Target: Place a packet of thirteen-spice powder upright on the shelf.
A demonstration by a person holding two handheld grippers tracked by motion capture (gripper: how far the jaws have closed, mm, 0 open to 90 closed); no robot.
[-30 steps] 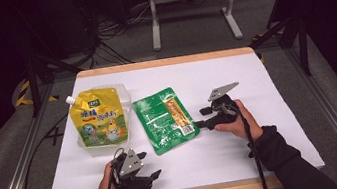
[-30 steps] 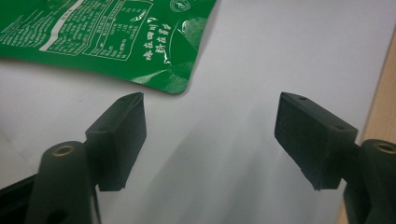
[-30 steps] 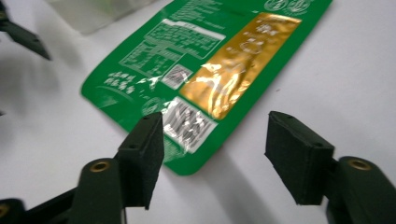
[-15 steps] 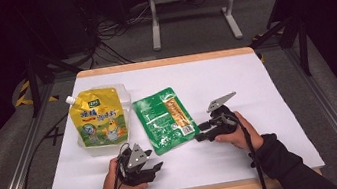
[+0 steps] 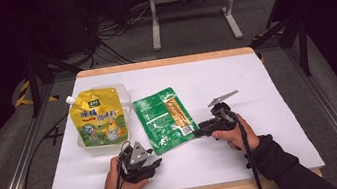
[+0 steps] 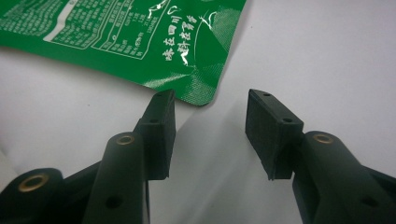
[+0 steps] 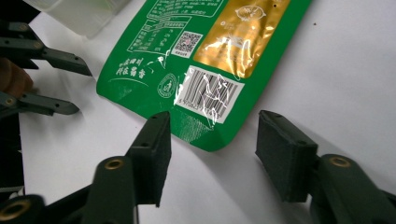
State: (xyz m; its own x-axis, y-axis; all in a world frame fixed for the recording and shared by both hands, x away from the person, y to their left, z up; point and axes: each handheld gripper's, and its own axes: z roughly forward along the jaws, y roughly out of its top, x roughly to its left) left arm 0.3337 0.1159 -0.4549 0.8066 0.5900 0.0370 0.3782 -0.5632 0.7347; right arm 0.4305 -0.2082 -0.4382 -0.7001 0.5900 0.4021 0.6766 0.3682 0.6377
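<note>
A green packet point(image 5: 166, 119) lies flat on the white bench point(image 5: 267, 90), just right of a yellow spout pouch point(image 5: 98, 117). The left gripper point(image 6: 210, 126) sits at the packet's near left corner, its jaws parted and just closing, the corner just ahead of them, apparently untouched. The right gripper point(image 7: 212, 149) faces the near right corner by the barcode; its jaws, also just closing, stand apart with the corner's tip between them, unpressed.

— On the bench point(image 5: 277, 88)? Pouch point(image 5: 98, 117) left, packet point(image 5: 165, 119) just beside it, right.
— And nearer? Left claw point(image 5: 155, 163) at the packet's near-left corner, right claw point(image 5: 198, 131) at its near-right corner.
</note>
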